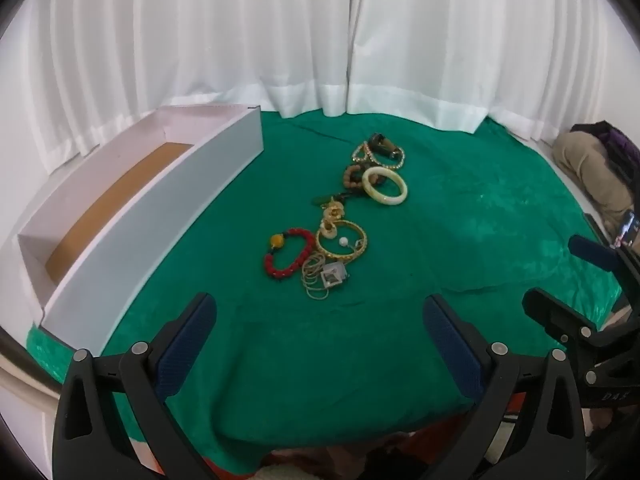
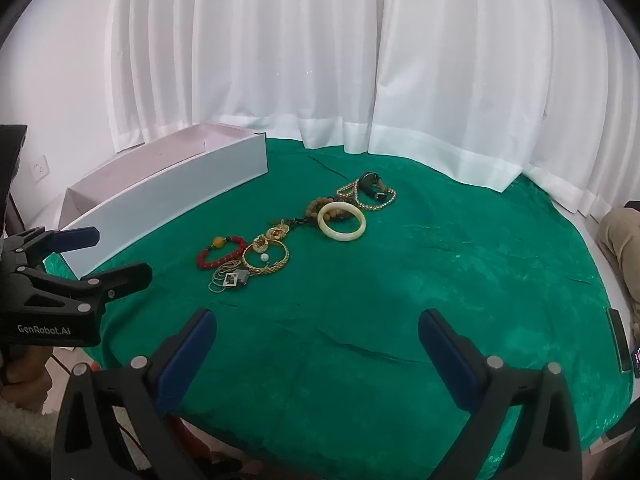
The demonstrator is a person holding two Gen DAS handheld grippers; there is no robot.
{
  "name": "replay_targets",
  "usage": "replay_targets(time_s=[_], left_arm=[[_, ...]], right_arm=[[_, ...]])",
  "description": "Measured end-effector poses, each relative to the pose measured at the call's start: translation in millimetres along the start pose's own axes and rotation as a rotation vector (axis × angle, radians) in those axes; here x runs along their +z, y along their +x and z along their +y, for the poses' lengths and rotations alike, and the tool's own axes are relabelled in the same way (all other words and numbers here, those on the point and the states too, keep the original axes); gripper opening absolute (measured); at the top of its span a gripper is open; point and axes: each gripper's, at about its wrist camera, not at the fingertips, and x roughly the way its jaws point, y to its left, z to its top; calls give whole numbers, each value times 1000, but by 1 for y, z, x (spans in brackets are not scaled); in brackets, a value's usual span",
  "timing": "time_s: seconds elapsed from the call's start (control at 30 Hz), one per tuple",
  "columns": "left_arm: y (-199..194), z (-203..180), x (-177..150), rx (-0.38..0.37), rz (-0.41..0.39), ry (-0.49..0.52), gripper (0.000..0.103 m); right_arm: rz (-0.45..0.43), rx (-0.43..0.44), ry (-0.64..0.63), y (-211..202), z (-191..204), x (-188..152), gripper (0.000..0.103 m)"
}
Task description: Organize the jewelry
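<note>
White open box (image 1: 132, 216) sits at left on the green cloth (image 1: 460, 240), brown floor bare. Jewelry row mid-cloth, well apart from the box: red bead bracelet (image 1: 289, 254), gold bangle (image 1: 341, 239), pale jade bangle (image 1: 385, 185), watch (image 1: 382, 147) farthest. Left gripper (image 1: 320, 320) and right gripper (image 2: 318, 330) hover near the cloth's front edge, jaws spread wide, nothing between them.

Both wrist views look forward and downward over the near edge of the green surface (image 1: 460, 240) toward the curtain (image 1: 320, 40) at 12 o'clock. They share the jewelry pile (image 1: 340, 220), mid-distance, and the white box (image 2: 168, 184) at 10 o'clock.
</note>
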Motion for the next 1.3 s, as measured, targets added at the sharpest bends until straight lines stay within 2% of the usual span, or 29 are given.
replay_targets(time_s=[0.57,0.77,1.17,1.3], left_arm=[[7,-6,-4,5,-12,5,103],[-2,-2,-1,49,4,44,103],[2,-1,-3,-58,-2,-58,103],[2,-3,-3,-41,-25,-37,103]], right_arm=[[3,19,-7,2,3,0,103],[10,27,-8,2,5,-3,103],[15,40,-9,2,4,-5,103],[15,42,-6,3,4,-6,103]])
